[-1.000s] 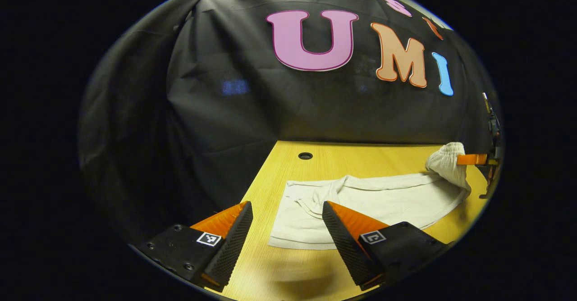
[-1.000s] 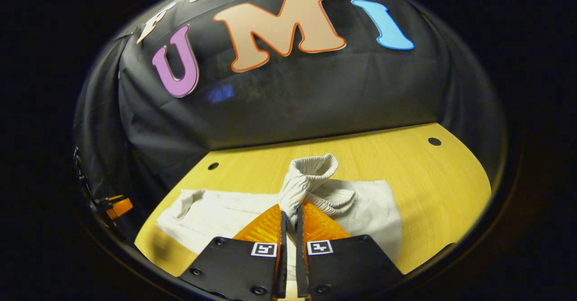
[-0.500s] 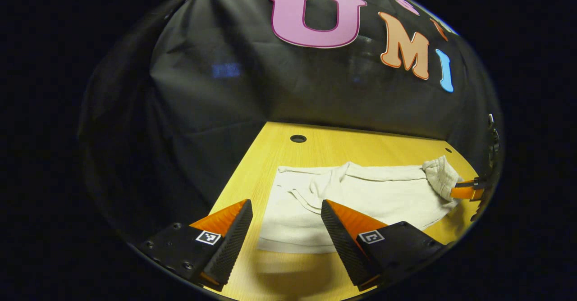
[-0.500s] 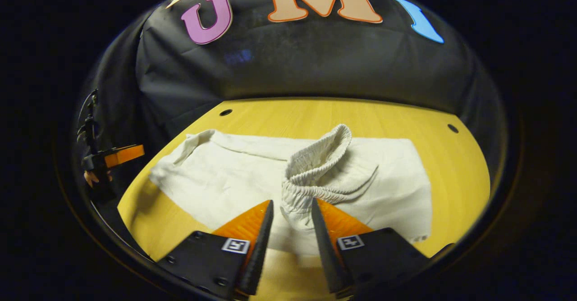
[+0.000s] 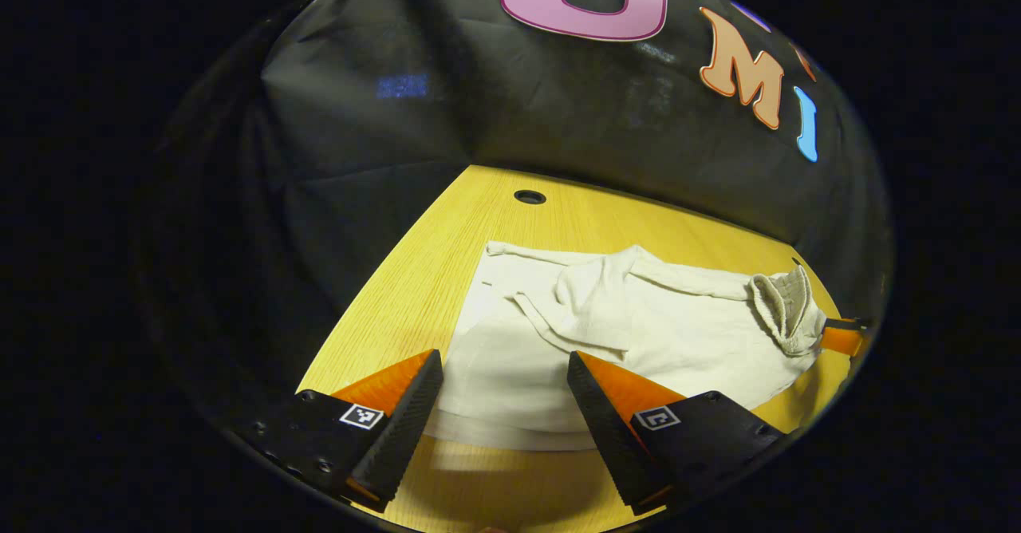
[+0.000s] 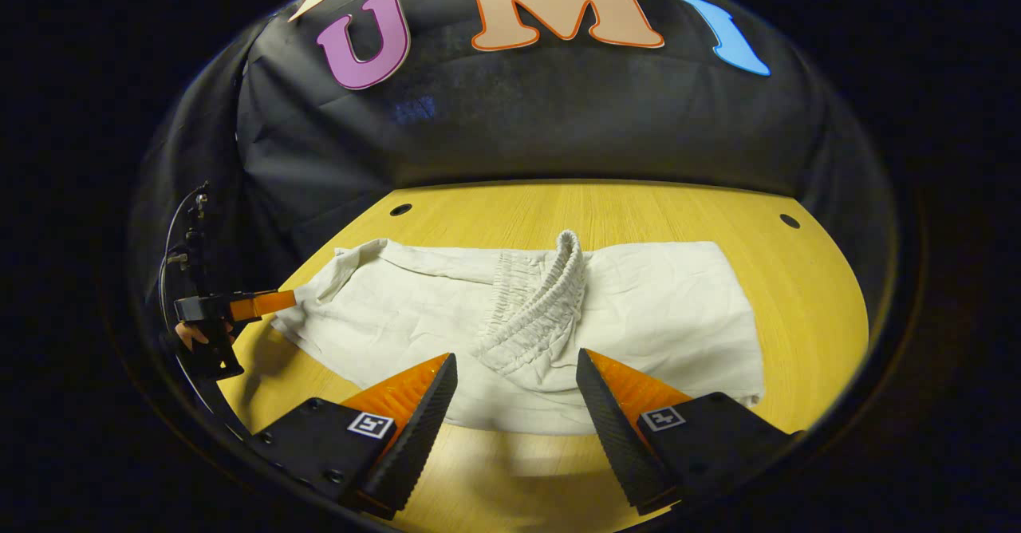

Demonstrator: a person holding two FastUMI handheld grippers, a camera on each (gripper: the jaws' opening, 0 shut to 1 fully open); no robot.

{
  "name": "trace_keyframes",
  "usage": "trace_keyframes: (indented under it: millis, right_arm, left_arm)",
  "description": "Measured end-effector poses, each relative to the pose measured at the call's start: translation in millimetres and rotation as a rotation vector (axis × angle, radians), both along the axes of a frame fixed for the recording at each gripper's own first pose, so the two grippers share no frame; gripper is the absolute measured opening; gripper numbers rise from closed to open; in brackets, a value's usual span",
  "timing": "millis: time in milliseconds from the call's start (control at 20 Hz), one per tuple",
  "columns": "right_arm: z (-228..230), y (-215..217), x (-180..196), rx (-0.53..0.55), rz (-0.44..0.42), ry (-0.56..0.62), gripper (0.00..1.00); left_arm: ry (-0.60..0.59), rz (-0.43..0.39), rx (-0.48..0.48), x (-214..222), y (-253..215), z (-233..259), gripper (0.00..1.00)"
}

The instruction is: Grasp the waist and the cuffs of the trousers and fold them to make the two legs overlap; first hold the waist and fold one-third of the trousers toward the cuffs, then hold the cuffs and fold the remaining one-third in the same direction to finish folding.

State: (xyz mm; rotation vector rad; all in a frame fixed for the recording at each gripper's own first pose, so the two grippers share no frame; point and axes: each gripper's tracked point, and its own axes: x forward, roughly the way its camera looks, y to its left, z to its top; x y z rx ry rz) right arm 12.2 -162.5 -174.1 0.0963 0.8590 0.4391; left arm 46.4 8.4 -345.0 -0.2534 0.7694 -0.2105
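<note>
Right gripper view. Nearest: right gripper [image 6: 510, 393], fingers spread wide, nothing between them, hovering over the near edge of the trousers [image 6: 662, 309]. Small square black-and-white markers on both finger mounts; no readable writing on them. Just past the fingertips, the elastic waistband [image 6: 542, 302] lies doubled over on top of the cloth, ridged and slightly raised, resting free. The off-white trousers stretch flat across the wooden surface [image 6: 806, 294], left to right, wrinkled. Far left, the left gripper [image 6: 267, 303] with a hand [image 6: 195, 333] behind it, its tip right at the left end of the cloth. Two round holes in the surface near the back edge. Black booth wall beyond.

Left gripper view. Nearest: left gripper [image 5: 502, 385], fingers apart, straddling the near hem of the trousers [image 5: 510, 373] without pressing it; whether the tips touch the cloth I cannot tell. Same kind of markers on the mounts. Mid-distance, a bunched fold [image 5: 598, 302] in the fabric. Farther right, the waistband [image 5: 786, 309] heaped up, with the right gripper's tip [image 5: 841, 337] beside it. One hole [image 5: 530, 196] in the surface [image 5: 415, 278] near the wall.
</note>
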Motion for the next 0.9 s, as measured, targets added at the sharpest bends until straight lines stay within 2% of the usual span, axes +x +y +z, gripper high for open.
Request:
trace_keyframes:
  millis: [150,400,450,600,650,800,900]
  right_arm:
    - [1.5,-5.1,1.7,-0.023,-0.006,-0.013,0.96]
    - [7.2,-14.9,-5.5,-0.064,0.021,-0.034,0.96]
    - [8.5,-15.2,-7.1,-0.063,0.025,-0.033,0.96]
    - [10.7,-19.8,-9.6,-0.055,0.038,-0.030,0.97]
    - [12.2,-23.0,-10.4,-0.052,0.041,-0.029,0.97]
    - [19.2,-39.4,-6.6,-0.045,0.032,-0.041,0.97]
    - [21.9,-52.1,-4.3,-0.039,0.017,-0.043,0.96]
  left_arm:
    - [0.022,-0.014,0.017,-4.6,-3.7,-10.5,0.98]
    - [0.024,-0.078,0.123,-11.0,-3.2,-15.2,0.98]
    - [0.015,-0.085,0.109,-8.1,-6.1,-12.2,0.97]
    - [0.004,-0.037,0.087,-5.0,-11.7,-10.0,0.65]
    - [0.007,-0.020,0.076,-5.0,-13.1,-8.6,0.63]
    - [0.021,0.038,-0.011,-5.4,-26.2,-5.3,0.09]
    - [0.054,0.087,-0.056,-5.8,-25.9,-5.1,0.00]
